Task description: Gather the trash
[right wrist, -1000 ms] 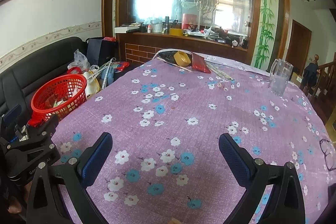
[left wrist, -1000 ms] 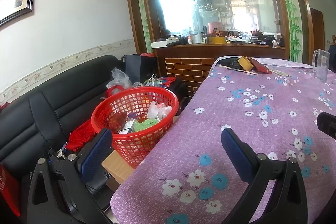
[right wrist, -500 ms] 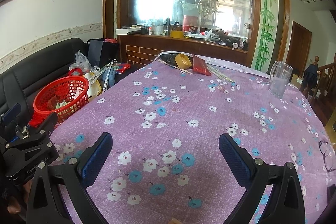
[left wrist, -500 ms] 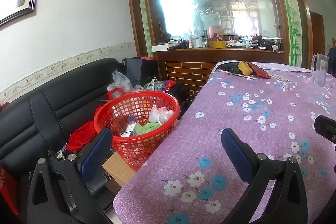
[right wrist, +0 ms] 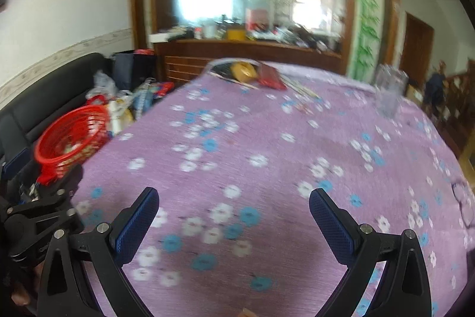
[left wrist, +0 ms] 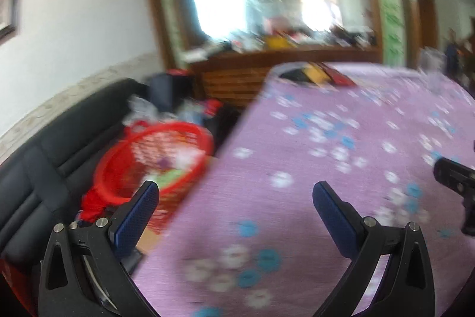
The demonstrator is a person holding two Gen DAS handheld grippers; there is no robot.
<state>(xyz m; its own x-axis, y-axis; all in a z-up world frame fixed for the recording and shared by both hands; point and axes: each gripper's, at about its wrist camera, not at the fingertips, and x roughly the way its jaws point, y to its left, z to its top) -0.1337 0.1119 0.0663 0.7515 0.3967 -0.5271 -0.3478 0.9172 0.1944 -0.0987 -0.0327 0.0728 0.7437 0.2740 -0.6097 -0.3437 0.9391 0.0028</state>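
A red plastic basket (left wrist: pixel 154 156) with trash in it sits left of the table, beside the black sofa; it also shows in the right wrist view (right wrist: pixel 71 138). My left gripper (left wrist: pixel 236 198) is open and empty over the table's left edge, close to the basket. My right gripper (right wrist: pixel 234 208) is open and empty over the purple flowered tablecloth (right wrist: pixel 267 156). At the table's far end lie a yellow tape roll (right wrist: pixel 244 70), a red packet (right wrist: pixel 271 77) and thin sticks (right wrist: pixel 299 89). Both views are blurred.
A clear glass jug (right wrist: pixel 389 92) stands at the table's far right. Eyeglasses (right wrist: pixel 464 205) lie near the right edge. Bags and clutter (right wrist: pixel 130 100) pile on the black sofa (left wrist: pixel 53 150). A wooden counter (right wrist: pixel 237 52) runs behind the table.
Both grippers have swung, blurring the views. The left gripper has turned right and pulled back, so the basket sits lower left. The jaws stay open.
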